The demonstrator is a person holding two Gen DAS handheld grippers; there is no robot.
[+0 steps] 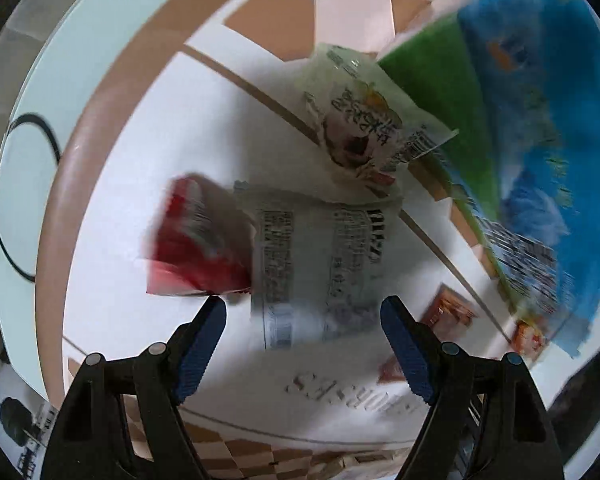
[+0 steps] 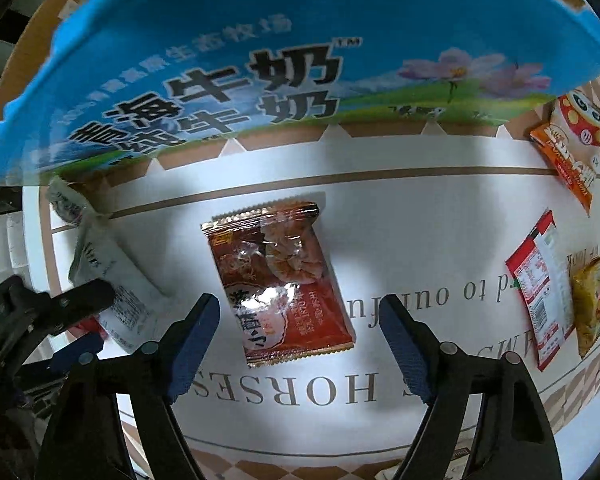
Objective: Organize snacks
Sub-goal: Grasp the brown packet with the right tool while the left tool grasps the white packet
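Two hand-held grippers over a white printed cloth on the surface [image 2: 440, 248], both aimed downward at scattered snack packets.

Right hand-held gripper [image 2: 300, 320] spread wide, nothing pinched; red-brown foil packet [image 2: 280, 280] lying flat between the blue pads, near end already in the gap, pads not touching it. Likely lined up this way so that a squeeze catches the packet across its width.

Left hand-held gripper [image 1: 303, 322] also spread, empty; white packet with black print [image 1: 312, 264] lying just beyond the tips, a red packet [image 1: 196, 240] touching or overlapping its left edge, a pale green packet [image 1: 360, 120] overlapping its far end. View blurred, so exact contact hard to tell.

Blue milk carton box [image 2: 260, 60] at the far edge of the cloth, probably the place for gathered snacks, hence the packets nearest it picked first. On the right, well apart: an orange and white packet [image 2: 572, 148], a red and white packet [image 2: 540, 288] and a yellow packet [image 2: 594, 300] just beside it, all untouched.

Judged as the reach step, sorting barely begun.
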